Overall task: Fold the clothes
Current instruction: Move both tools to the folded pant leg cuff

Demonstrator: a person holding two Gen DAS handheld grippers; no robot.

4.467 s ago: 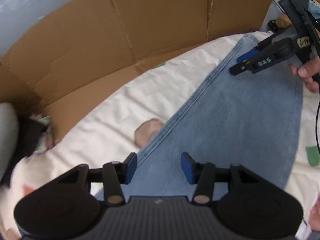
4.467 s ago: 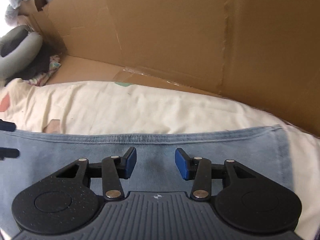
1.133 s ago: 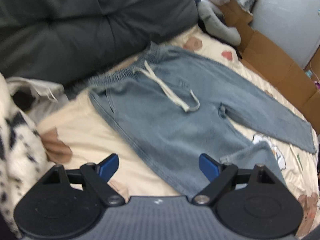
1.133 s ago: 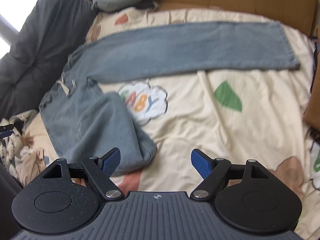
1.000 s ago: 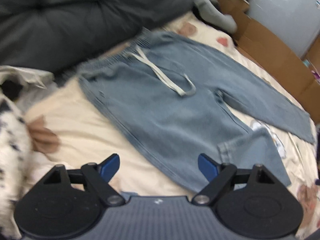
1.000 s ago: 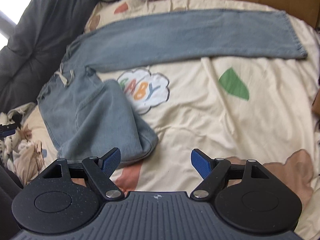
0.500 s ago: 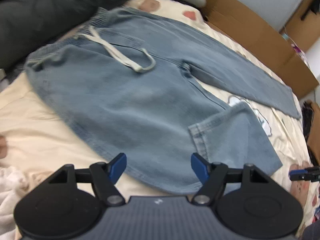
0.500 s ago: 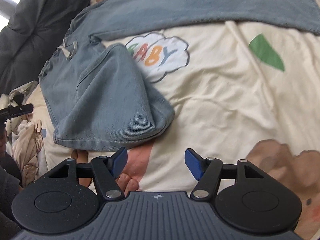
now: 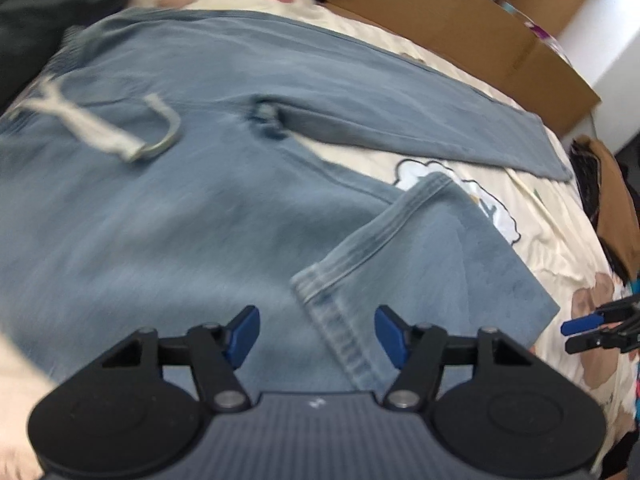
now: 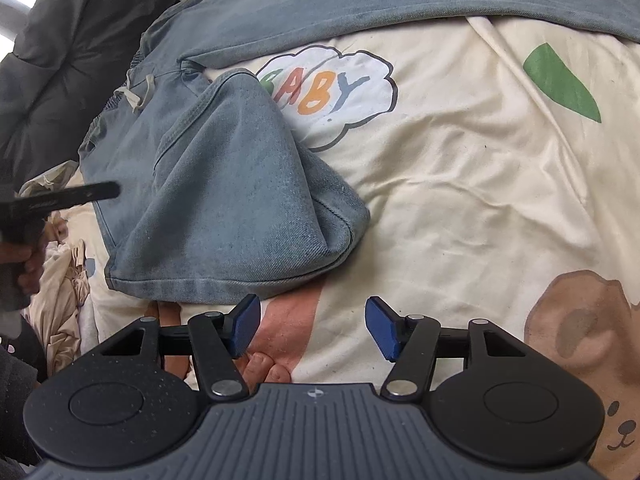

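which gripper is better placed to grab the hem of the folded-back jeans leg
Left. The left gripper hangs right over the hem, its jaws, just closing, apart on either side of it. The right gripper is open over bare sheet beside the leg's fold, away from the hem.

Cream printed bedsheet [image 10: 460, 184], cardboard box [image 9: 460, 36], dark grey cushion [image 10: 68, 48]
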